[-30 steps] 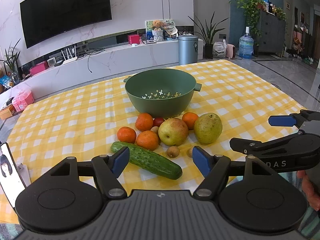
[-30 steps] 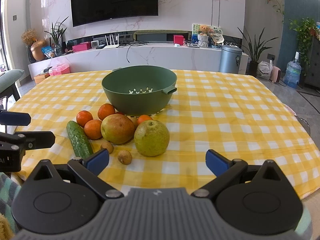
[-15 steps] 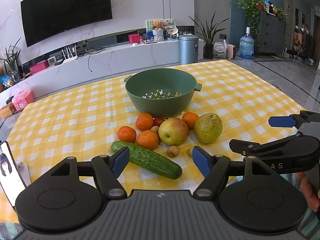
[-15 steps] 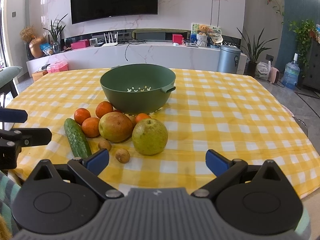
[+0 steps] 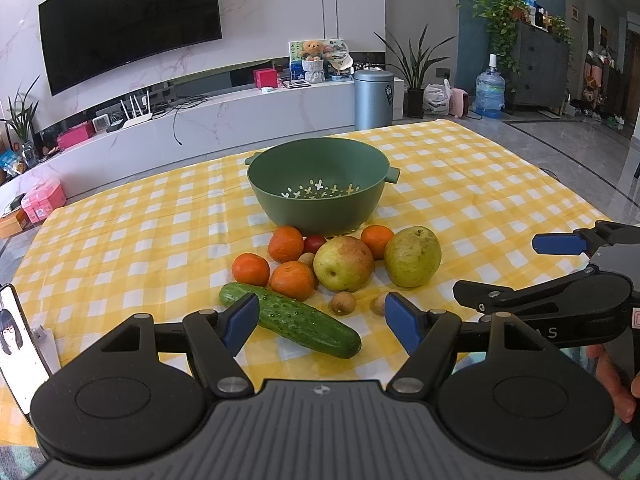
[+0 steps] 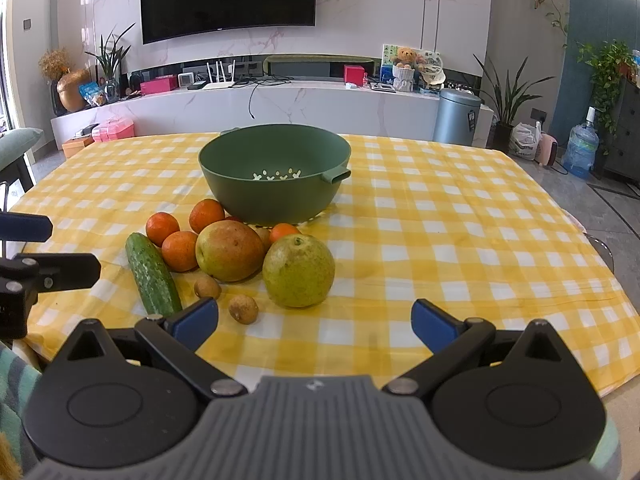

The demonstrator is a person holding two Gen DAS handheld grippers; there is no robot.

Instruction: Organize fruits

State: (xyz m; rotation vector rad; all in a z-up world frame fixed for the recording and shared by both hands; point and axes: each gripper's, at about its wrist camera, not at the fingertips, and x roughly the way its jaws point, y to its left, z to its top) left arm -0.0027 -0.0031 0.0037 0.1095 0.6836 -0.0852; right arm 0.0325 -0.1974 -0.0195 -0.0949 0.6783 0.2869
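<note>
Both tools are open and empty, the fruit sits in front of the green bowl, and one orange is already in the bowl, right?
Not quite. The green bowl holds no fruit; the left wrist view shows only its perforated bottom. The oranges lie on the cloth in front. The left tool and the right tool are open and empty.

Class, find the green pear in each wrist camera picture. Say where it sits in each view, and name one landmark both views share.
Left wrist view: the green pear is right of centre, rightmost of the fruit cluster, beside the apple.
Right wrist view: the green pear is just left of centre, nearest large fruit to the camera.
Shared landmark: the green colander bowl behind the fruit.
</note>
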